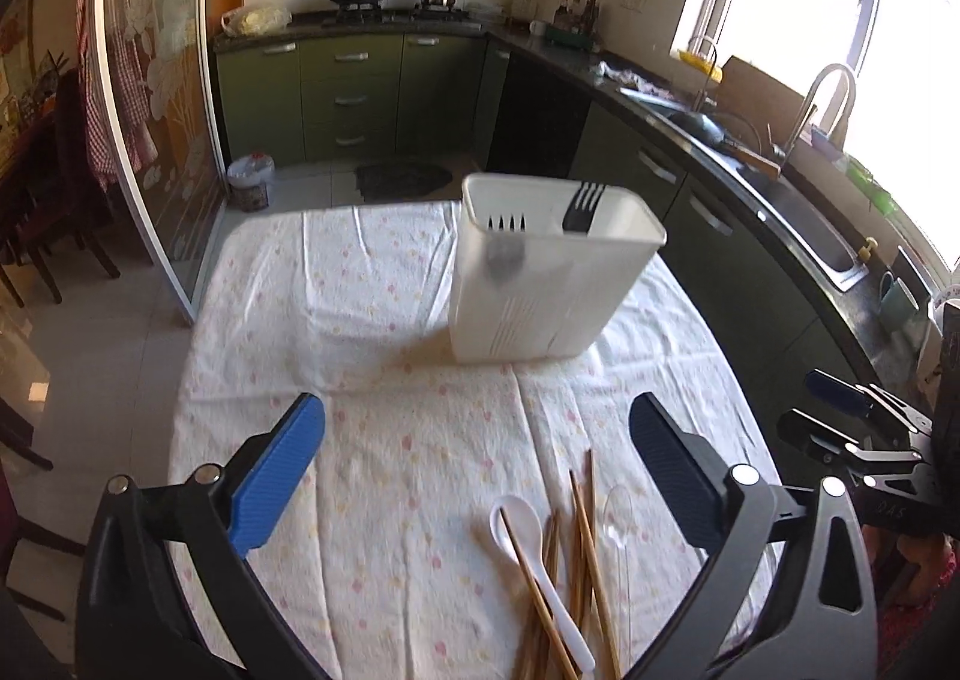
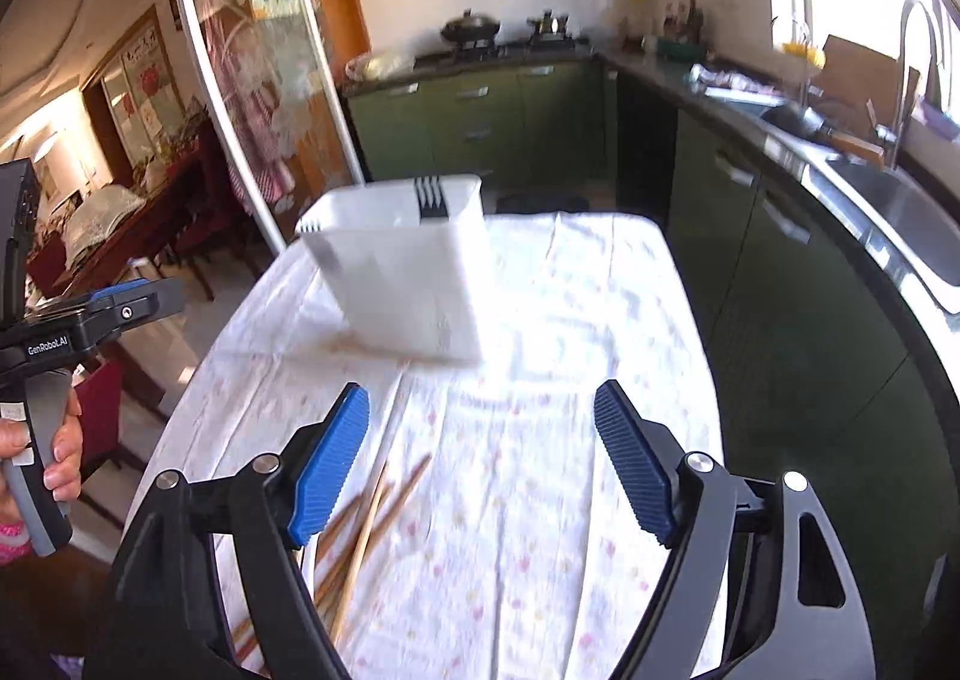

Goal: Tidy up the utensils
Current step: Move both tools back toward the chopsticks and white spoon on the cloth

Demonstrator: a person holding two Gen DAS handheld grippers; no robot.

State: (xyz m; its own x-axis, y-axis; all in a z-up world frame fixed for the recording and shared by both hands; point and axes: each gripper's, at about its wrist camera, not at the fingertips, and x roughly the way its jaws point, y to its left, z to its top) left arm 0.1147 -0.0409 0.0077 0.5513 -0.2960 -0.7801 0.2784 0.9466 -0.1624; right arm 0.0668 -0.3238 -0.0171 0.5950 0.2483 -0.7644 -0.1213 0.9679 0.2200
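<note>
A white plastic utensil holder (image 1: 540, 284) stands on the table with a black fork (image 1: 583, 207) upright inside it; both also show in the right wrist view, holder (image 2: 408, 284) and fork (image 2: 429, 197). Several wooden chopsticks (image 1: 585, 566), a white spoon (image 1: 528, 542) and a clear plastic spoon (image 1: 618, 524) lie on the cloth near the front. My left gripper (image 1: 477, 434) is open and empty, above the cloth just behind the pile. My right gripper (image 2: 480, 428) is open and empty, with chopsticks (image 2: 366, 524) at its lower left.
The table wears a white floral cloth (image 1: 372, 332). Green kitchen cabinets (image 1: 372, 86) stand behind, a counter with a sink (image 1: 810, 224) runs along the right, and a glass sliding door (image 1: 150, 98) is on the left. The right gripper's body shows in the left wrist view (image 1: 864, 440).
</note>
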